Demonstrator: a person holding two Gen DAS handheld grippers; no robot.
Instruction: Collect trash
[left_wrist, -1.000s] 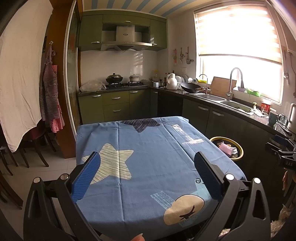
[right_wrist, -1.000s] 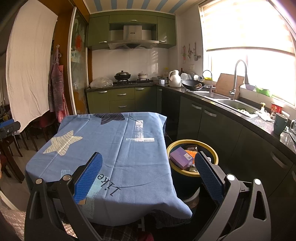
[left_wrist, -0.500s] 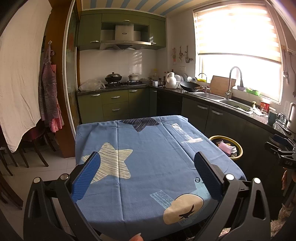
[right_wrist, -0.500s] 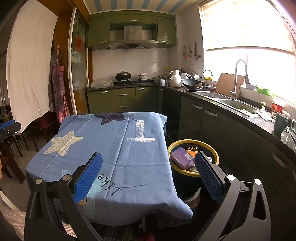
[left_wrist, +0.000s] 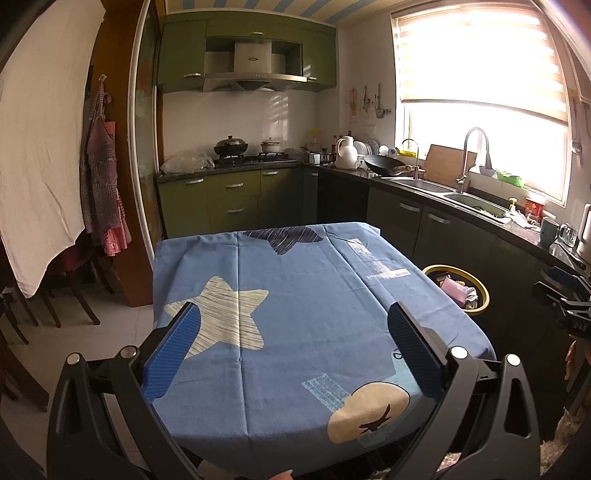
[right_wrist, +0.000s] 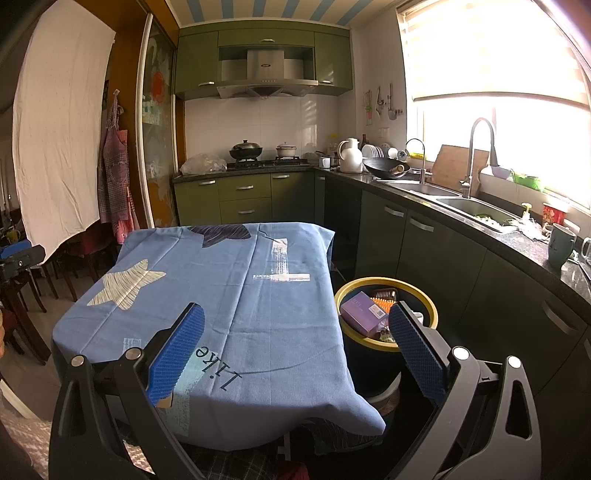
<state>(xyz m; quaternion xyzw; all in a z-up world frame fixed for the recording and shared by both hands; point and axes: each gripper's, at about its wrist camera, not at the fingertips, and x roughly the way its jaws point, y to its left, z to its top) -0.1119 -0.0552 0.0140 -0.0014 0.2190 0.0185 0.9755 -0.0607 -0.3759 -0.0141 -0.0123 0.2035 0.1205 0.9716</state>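
A dark trash bin with a yellow rim (right_wrist: 428, 312) stands on the floor right of the table; it also shows in the left wrist view (left_wrist: 482, 291). In it lie a purple box (right_wrist: 360, 314), an orange piece (right_wrist: 384, 304) and other trash. The table under a blue star-print cloth (left_wrist: 306, 317) (right_wrist: 236, 291) carries no loose objects. My left gripper (left_wrist: 293, 350) is open and empty above the table's near edge. My right gripper (right_wrist: 295, 350) is open and empty at the table's near right corner, its right finger in front of the bin.
Green cabinets with a dark counter (right_wrist: 480, 229) run along the right and back, with a sink (right_wrist: 469, 205), a wok (right_wrist: 386, 168) and a mug (right_wrist: 559, 245). Chairs (left_wrist: 70, 280) and a hanging white sheet (left_wrist: 40, 147) are on the left.
Both views have barely shifted. Both grippers stay open and empty.
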